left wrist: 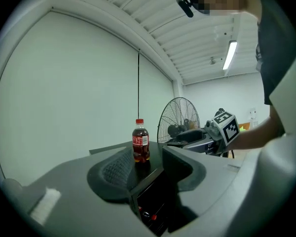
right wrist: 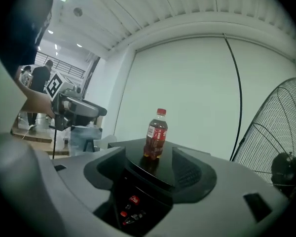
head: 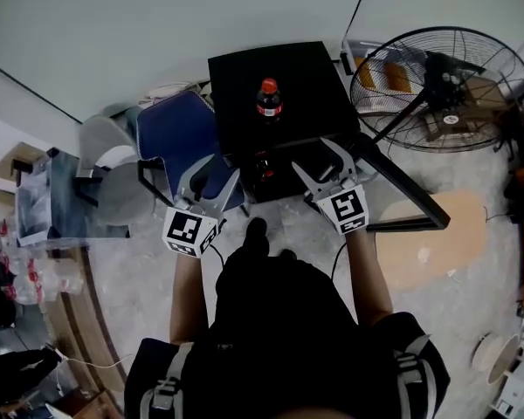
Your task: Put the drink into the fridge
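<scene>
A cola bottle (head: 269, 99) with a red cap and red label stands upright on top of a low black fridge (head: 306, 85). The fridge door (head: 410, 190) hangs open to the right, and red-capped bottles show dimly inside. My left gripper (head: 211, 168) and right gripper (head: 319, 157) are level in front of the fridge's opening, short of the bottle. Both are open with nothing between their fingers. The left gripper view frames the bottle (left wrist: 140, 141) beyond my left gripper (left wrist: 148, 169). The right gripper view frames the bottle (right wrist: 155, 135) beyond my right gripper (right wrist: 148, 167).
A large floor fan (head: 437, 85) stands right of the fridge. A blue chair (head: 179, 133) and a grey seat (head: 105, 147) stand left of it. A table with clear bottles (head: 35, 190) lies at far left. A person (right wrist: 39, 78) stands far off.
</scene>
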The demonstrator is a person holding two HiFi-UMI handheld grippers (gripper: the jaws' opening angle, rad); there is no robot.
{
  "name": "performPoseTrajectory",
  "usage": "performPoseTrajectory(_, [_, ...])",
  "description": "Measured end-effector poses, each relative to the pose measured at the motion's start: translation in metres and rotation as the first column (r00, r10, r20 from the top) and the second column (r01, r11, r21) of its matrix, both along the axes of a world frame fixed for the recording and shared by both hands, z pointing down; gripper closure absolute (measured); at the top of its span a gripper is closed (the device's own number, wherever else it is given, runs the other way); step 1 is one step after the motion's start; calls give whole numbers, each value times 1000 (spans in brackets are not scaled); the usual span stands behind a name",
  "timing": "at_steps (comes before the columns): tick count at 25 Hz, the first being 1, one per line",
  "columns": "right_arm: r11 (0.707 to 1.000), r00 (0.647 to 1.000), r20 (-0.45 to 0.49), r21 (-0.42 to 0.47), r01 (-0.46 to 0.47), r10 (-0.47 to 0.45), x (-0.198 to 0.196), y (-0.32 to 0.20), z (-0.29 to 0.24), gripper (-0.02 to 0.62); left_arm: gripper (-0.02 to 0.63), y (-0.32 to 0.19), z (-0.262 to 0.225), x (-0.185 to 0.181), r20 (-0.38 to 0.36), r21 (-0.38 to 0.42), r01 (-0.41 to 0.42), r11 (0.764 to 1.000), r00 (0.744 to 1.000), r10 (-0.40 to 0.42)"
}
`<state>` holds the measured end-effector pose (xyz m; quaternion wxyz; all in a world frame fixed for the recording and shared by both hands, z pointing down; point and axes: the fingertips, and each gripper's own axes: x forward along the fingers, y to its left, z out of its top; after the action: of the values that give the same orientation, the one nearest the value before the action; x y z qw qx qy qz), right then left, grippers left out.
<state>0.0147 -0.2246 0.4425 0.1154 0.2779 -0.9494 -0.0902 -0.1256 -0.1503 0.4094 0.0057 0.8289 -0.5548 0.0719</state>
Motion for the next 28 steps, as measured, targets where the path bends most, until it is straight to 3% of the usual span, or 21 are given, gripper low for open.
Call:
performPoseTrajectory(14, [996,994,54,15,-92,91,-56,-57,-49,327,411,-71,1,-41,-11,5,-133,991,991,133])
performPoseTrajectory(28, [982,979,71,3,-191,191,-86,-84,-67,422,416,-119,9,-66,-35,12,-203,979,979,203])
